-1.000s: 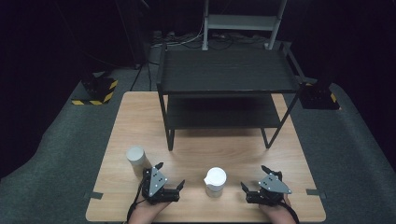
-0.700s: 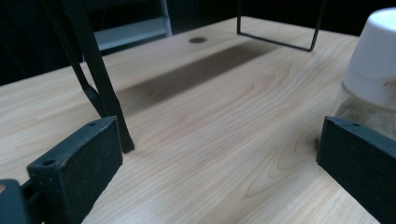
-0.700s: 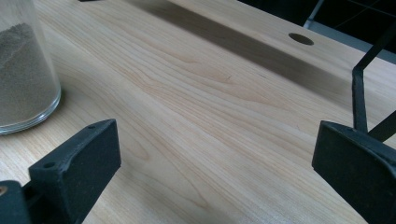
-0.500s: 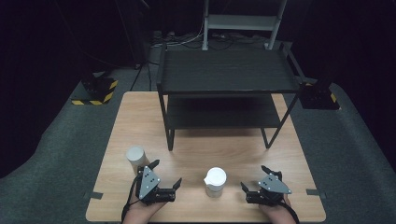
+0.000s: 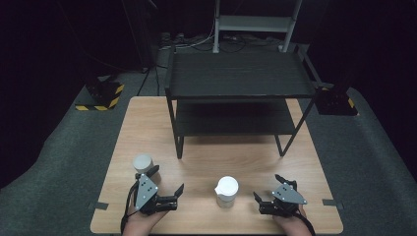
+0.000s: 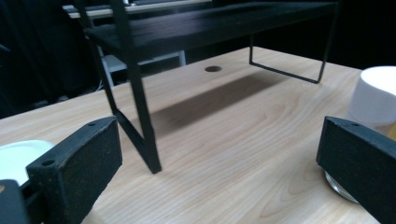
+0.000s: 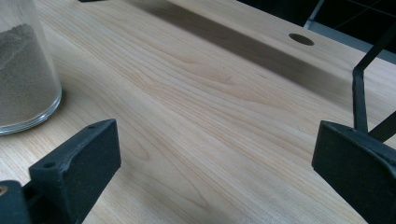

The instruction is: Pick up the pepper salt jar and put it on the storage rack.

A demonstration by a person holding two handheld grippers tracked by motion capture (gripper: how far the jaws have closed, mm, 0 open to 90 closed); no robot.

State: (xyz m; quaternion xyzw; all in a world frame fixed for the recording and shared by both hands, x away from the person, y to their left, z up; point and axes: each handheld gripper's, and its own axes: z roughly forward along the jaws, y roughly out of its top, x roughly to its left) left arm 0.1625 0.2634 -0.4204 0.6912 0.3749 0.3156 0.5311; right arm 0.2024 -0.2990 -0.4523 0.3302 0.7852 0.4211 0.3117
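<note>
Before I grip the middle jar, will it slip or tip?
The jar has a smooth clear wall, so it may slip. The powder inside probably makes it fairly heavy. It stands upright on a round base, so a push would likely slide it, not tip it.

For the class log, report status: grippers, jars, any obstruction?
Left gripper open, empty, right gripper the same. Lidded jar upright on table between them, untouched. Second jar beside left gripper. Nothing in the way; shelf stands farther back.
</note>
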